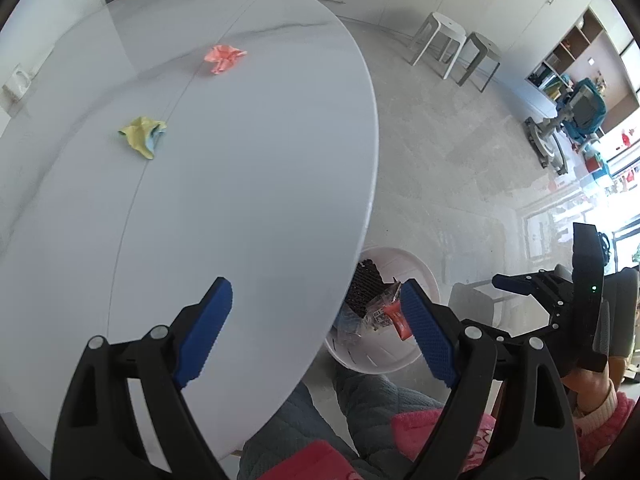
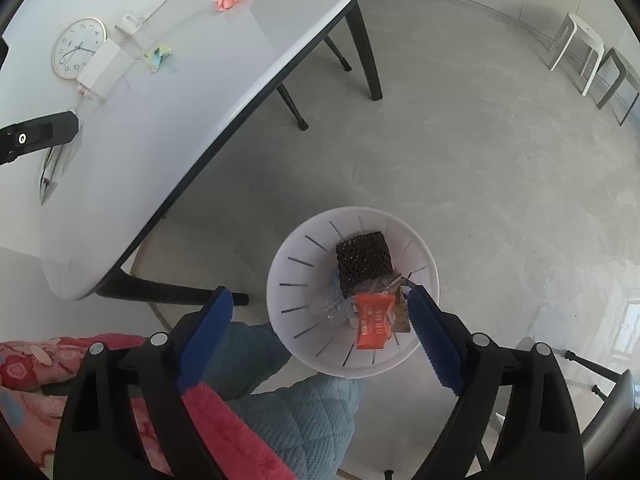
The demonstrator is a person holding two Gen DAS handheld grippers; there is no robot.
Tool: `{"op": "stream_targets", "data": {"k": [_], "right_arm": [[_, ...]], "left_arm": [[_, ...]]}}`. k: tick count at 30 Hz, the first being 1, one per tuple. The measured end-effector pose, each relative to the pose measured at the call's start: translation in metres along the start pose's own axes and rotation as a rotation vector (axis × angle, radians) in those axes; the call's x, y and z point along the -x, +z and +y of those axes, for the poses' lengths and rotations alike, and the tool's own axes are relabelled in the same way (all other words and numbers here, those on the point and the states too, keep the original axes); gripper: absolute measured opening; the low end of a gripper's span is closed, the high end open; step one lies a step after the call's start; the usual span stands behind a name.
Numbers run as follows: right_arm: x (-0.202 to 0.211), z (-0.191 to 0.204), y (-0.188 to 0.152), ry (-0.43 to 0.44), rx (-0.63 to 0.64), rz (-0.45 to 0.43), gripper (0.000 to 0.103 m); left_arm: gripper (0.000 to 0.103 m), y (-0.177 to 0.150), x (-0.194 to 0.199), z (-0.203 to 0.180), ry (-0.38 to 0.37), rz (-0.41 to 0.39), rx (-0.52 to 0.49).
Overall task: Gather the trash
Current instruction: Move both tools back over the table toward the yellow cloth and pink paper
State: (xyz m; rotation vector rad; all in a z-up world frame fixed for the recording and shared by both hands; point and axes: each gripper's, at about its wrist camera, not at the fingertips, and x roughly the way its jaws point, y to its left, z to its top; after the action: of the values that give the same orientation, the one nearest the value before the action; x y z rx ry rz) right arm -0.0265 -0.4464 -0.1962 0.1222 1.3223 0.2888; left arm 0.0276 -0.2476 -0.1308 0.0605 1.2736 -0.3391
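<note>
Roughly midway, judging by what lies where. Largest first: white table (image 1: 248, 184), mostly bare but carrying two crumpled scraps well apart from each other, a pink paper wad (image 1: 224, 57) toward the far side and a yellow-and-blue wad (image 1: 143, 135) nearer the left edge. Both untouched, both outstanding. Also on the table in the right wrist view: a round clock (image 2: 78, 48), a white box (image 2: 100, 69) just beside it, and a clear wrapper or sleeve (image 2: 50, 172) near the left margin; cannot tell whether that last counts as trash.

Next, white slotted bin (image 2: 304, 276) on the floor beside the table edge, already holding a dark perforated block (image 2: 363, 264), an orange snack wrapper (image 2: 374, 322), a brown packet partly tucked behind the orange one, and some clear crinkled plastic (image 2: 332, 306). Counted as collected.

Right gripper (image 2: 320, 336) hangs directly above the bin, fingers wide apart, nothing between them; reads as a drop just completed or an empty hover. Left gripper (image 1: 316, 332) poised over the near table edge, fingers likewise spread and empty, well short of either wad.

Limits of inspection: bin partly hidden under the table rim in the left wrist view; bin depth and anything beneath the top layer not visible; printing on the orange wrapper too small to read; near side of the table blocked by both gripper bodies and the operator's clothing; fisheye bending makes the spacing between the wads unreliable.
</note>
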Motion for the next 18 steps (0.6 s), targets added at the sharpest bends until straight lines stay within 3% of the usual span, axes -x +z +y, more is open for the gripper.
{"op": "stream_targets", "data": {"k": [7, 10, 14, 18], "right_arm": [[0.031, 0.039, 0.040, -0.027, -0.020, -0.144, 0.099], [0.042, 0.061, 0.061, -0.028, -0.017, -0.207, 0.101], [0.044, 0.089, 0.086, -0.028, -0.018, -0.250, 0.101], [0.039, 0.107, 0.107, -0.036, -0.035, -0.262, 0.101]], "left_arm": [[0.082, 0.006, 0.017, 0.054, 0.028, -0.038, 0.069], [0.088, 0.006, 0.024, 0.077, 0.053, -0.059, 0.091], [0.091, 0.009, 0.036, 0.105, 0.092, -0.108, 0.085], [0.091, 0.014, 0.032, 0.130, 0.086, -0.097, 0.074]]}}
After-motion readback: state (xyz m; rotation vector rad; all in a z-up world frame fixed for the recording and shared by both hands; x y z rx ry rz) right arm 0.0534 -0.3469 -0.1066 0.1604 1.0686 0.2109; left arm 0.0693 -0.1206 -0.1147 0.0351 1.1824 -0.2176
